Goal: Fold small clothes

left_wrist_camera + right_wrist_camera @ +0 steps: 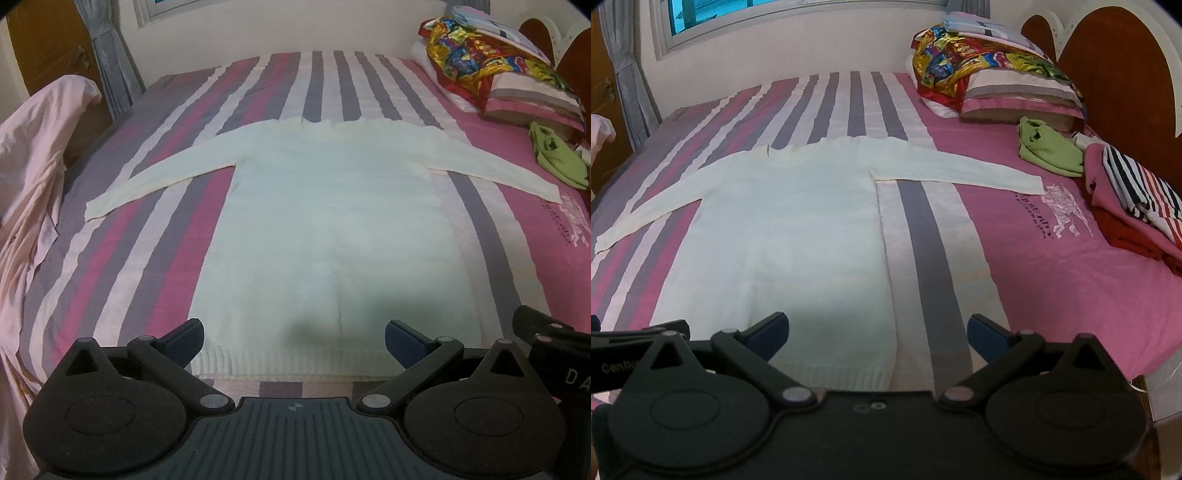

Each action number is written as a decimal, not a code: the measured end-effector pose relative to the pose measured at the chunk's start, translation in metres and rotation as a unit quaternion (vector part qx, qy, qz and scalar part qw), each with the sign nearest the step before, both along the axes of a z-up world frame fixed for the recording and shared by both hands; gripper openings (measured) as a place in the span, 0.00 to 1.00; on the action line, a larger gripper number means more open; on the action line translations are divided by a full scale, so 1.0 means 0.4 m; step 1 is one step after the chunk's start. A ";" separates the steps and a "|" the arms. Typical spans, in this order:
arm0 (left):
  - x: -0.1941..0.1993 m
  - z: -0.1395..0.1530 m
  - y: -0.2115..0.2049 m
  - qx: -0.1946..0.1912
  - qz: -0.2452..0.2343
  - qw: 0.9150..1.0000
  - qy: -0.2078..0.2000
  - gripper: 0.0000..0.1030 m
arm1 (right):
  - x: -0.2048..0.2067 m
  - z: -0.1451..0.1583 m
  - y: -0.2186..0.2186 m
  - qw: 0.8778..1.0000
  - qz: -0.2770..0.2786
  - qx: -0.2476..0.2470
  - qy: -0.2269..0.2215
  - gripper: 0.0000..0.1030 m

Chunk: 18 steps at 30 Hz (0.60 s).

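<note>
Lying flat at mid-frame on the striped bedsheet [280, 85], one white sweater [325, 221] spreads two sleeves; we hold our left gripper [293, 341] and right gripper [877, 332] above its hem, jaws wide apart, empty.

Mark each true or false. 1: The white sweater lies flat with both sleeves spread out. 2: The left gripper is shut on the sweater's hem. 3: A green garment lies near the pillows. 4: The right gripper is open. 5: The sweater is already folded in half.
1. True: the white sweater lies flat on the striped bed, sleeves out.
2. False: the left gripper is open, holding nothing.
3. True: the green garment lies beside the pillows.
4. True: the right gripper is open.
5. False: it is unfolded.
</note>
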<state>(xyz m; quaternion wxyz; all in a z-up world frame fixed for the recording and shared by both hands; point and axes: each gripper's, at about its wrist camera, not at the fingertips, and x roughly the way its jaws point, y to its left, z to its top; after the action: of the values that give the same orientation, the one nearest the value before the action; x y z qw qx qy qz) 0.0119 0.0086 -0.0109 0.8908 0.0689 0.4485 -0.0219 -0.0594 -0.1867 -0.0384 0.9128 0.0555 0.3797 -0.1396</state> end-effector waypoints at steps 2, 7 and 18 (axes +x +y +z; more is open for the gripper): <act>0.003 -0.001 0.003 -0.001 0.002 1.000 0.000 1.00 | 0.003 0.000 -0.001 1.000 0.000 0.001 0.001 1.00; 0.010 -0.005 0.010 0.002 0.006 1.000 0.001 1.00 | 0.009 -0.003 0.000 1.000 0.002 0.000 0.004 1.00; 0.063 -0.014 0.024 0.006 0.019 1.000 -0.002 1.00 | 0.044 -0.011 -0.011 1.000 -0.001 -0.007 0.002 1.00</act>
<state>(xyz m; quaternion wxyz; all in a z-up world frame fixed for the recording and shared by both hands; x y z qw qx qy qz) 0.0370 0.0181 -0.0165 0.8916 0.0660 0.4480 -0.0023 -0.0417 -0.1910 -0.0427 0.9122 0.0495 0.3809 -0.1430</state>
